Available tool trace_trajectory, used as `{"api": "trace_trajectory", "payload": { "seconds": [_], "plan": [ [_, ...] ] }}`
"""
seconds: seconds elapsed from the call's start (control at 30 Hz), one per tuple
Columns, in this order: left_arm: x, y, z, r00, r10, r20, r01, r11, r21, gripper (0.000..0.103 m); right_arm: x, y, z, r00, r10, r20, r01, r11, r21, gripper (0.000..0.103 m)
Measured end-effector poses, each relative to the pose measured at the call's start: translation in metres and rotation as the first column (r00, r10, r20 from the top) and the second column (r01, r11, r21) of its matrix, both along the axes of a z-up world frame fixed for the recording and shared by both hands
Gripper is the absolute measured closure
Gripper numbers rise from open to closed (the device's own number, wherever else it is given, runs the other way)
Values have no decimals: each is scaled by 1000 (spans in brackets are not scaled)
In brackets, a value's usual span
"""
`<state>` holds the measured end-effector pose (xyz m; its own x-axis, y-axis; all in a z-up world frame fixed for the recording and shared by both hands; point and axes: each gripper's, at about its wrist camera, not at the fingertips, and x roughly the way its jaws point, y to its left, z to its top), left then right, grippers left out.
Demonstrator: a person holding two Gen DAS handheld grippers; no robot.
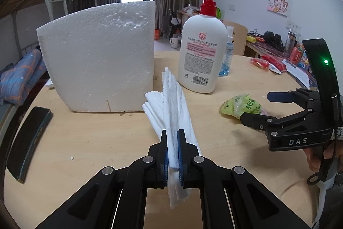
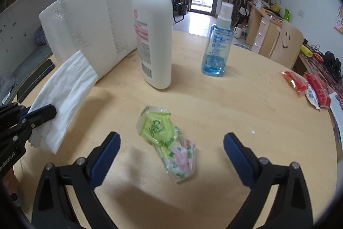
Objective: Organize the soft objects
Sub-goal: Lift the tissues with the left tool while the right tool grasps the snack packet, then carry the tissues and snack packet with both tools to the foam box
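left wrist view: your left gripper (image 1: 172,156) is clamped on a stack of white tissues (image 1: 171,104), pinched between the two blue pads. the tissues fan out forward over the wooden table (image 1: 85,143), and their far end reaches between the white foam block (image 1: 100,57) and the white pump bottle (image 1: 203,50). a blue spray bottle (image 1: 227,55) stands just behind the pump bottle. a dark phone (image 1: 27,141) lies near the table's left edge. to your right, a crumpled green tissue packet (image 1: 242,105) lies on the table, and your right gripper (image 1: 257,107) hovers at it with jaws spread apart, nothing between them.

right wrist view: your right gripper (image 2: 171,143) is wide open, one finger on each side of the green tissue packet (image 2: 169,141), which lies flat on the table (image 2: 257,111) and touches neither pad. at left, your left gripper (image 2: 46,112) holds the white tissues (image 2: 66,98) raised off the table, their upper end in front of the foam block (image 2: 90,27). the pump bottle (image 2: 154,35) and spray bottle (image 2: 217,44) stand upright beyond the packet, well apart from each other. red snack packets (image 2: 304,85) lie at the table's right edge.
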<state>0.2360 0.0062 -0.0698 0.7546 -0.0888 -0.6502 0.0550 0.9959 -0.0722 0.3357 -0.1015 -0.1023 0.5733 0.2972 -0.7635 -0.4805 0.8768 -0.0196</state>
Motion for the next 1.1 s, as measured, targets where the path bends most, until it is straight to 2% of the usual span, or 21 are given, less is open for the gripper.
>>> {"api": "trace_trajectory", "payload": {
  "seconds": [0.13, 0.27, 0.33, 0.43, 0.5, 0.7, 1.1],
  "plan": [
    [0, 0, 1, 1000, 4, -2, -4, 1000, 2, 96, 1, 4, -7, 999, 18, -33, -19, 1000, -8, 19],
    [-1, 1, 1, 1000, 3, -2, -3, 1000, 1, 96, -2, 9, -10, 999, 23, -38, -24, 999, -40, 20],
    [-2, 2, 2, 1000, 7, -2, -7, 1000, -1, 96, -4, 11, -11, 999, 24, -31, -26, 998, -56, 35],
    [-3, 2, 2, 1000, 11, -4, -11, 1000, 4, 96, -4, 11, -14, 999, 31, -41, -33, 998, -59, 50],
    [-5, 2, 3, 1000, 11, 0, -11, 1000, 5, 96, -5, 12, -16, 998, 34, -46, -37, 997, -61, 52],
    [-9, 2, 6, 1000, 8, 7, -8, 1000, 5, 96, -9, 15, -16, 997, 62, -46, -64, 996, -56, 71],
    [-28, 1, 21, 999, -1, 46, 1, 1000, 7, 96, -41, 4, 18, 998, 69, 13, -69, 997, 21, 73]
  ]
}}
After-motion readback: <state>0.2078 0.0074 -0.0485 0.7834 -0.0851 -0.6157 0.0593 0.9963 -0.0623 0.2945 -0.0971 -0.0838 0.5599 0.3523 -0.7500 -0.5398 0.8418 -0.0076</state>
